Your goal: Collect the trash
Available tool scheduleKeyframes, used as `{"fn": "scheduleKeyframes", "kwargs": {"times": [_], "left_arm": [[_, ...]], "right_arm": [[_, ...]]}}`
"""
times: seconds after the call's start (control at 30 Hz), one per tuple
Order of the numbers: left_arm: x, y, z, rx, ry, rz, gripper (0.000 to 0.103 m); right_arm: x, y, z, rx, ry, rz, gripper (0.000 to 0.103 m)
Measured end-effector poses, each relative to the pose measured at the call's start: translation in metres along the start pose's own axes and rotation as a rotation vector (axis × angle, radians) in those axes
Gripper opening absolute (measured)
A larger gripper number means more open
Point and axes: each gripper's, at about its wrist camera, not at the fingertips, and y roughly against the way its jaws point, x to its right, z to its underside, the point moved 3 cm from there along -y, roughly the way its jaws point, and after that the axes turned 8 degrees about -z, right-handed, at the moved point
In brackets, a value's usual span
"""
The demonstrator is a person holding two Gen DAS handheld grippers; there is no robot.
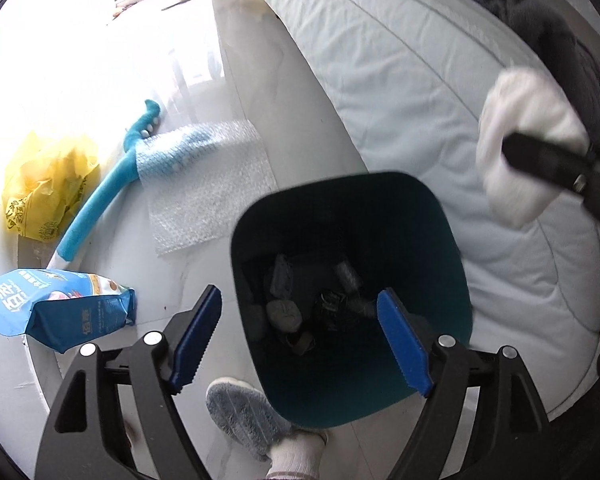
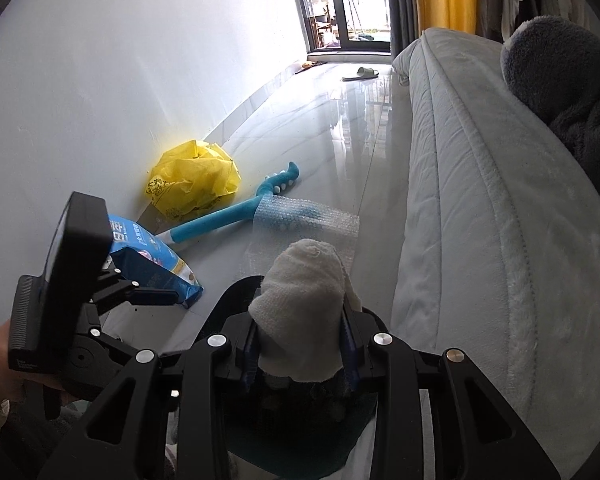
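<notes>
Hovering with jaws spread wide and empty, left gripper [image 1: 300, 338] pointing down into dark bin [image 1: 352, 396] directly below; to its right, right gripper [image 2: 300, 344] clamped on white crumpled wad [image 2: 300, 300], held above bin rim [image 2: 236, 292].

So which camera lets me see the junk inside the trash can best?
The left wrist view. It looks straight down into the dark trash can, so the crumpled bits at the bottom show between the open left gripper's fingers. The right wrist view only catches a sliver of the can's rim, hidden behind the white wad.
</notes>
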Motion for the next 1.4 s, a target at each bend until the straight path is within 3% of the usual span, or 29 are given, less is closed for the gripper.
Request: {"fn": "scheduleKeyframes", "kwargs": {"times": [0.3,0.53,0.93,1.17,1.4], "left_arm": [[-0.019,0.035,-0.018,0.177,0.061,0.007,0.078],[-0.016,0.063,-0.026,0.31,0.045,0.011,0.072],[-0.013,0.092,-0.032,0.431,0.065,0.004,0.064],[-0.005,0.111,-0.036,0.507,0.056,-0.012,0.061],[0.01,0.132,-0.04,0.58,0.044,-0.005,0.061]], "right_arm": [[-0.004,-0.025,0.01,-0.084,-0.007,0.002,0.034],[-0.004,-0.043,0.022,-0.15,-0.015,-0.003,0.035],[-0.003,-0.052,0.033,-0.199,-0.007,0.009,0.038],[-0.004,-0.048,0.034,-0.201,-0.002,-0.006,0.055],[-0.007,-0.028,0.029,-0.157,0.007,-0.038,0.059]]}}
